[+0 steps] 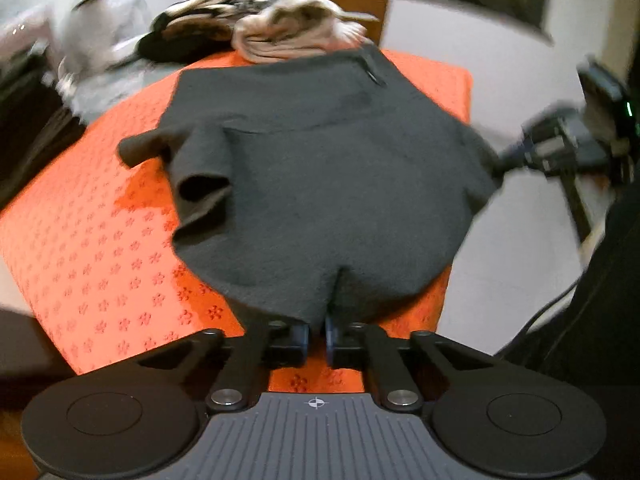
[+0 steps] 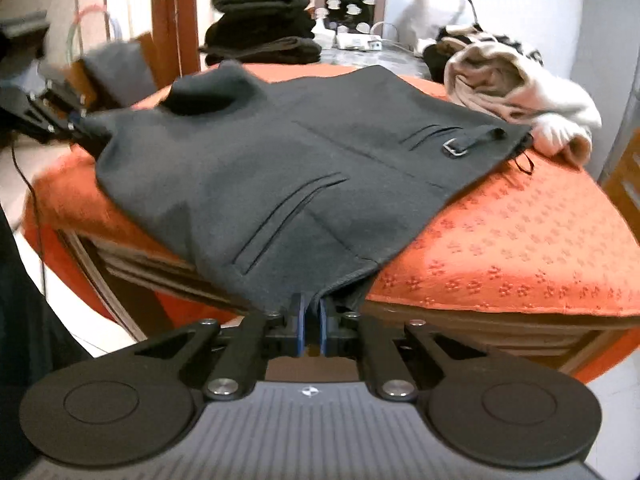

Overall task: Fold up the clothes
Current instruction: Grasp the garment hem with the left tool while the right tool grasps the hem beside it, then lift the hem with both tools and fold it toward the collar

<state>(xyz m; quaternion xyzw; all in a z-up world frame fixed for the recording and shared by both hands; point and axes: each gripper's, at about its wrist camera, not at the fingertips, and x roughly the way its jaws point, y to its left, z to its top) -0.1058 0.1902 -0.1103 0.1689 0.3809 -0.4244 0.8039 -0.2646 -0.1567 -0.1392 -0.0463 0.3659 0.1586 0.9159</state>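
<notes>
Beige clothes heap (image 2: 516,92) behind; orange cloth (image 2: 520,248) bare.

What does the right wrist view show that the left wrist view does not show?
Only the right wrist view shows the buckle strap, the pocket slits and a folded black pile. Only the left wrist view shows the loose flap curling at the garment's side. Both show the dark garment on the orange cloth, the beige clothes, and each gripper, left and right, shut on the garment's edge.

Low wrist views, shared grey garment (image 1: 320,168)
</notes>
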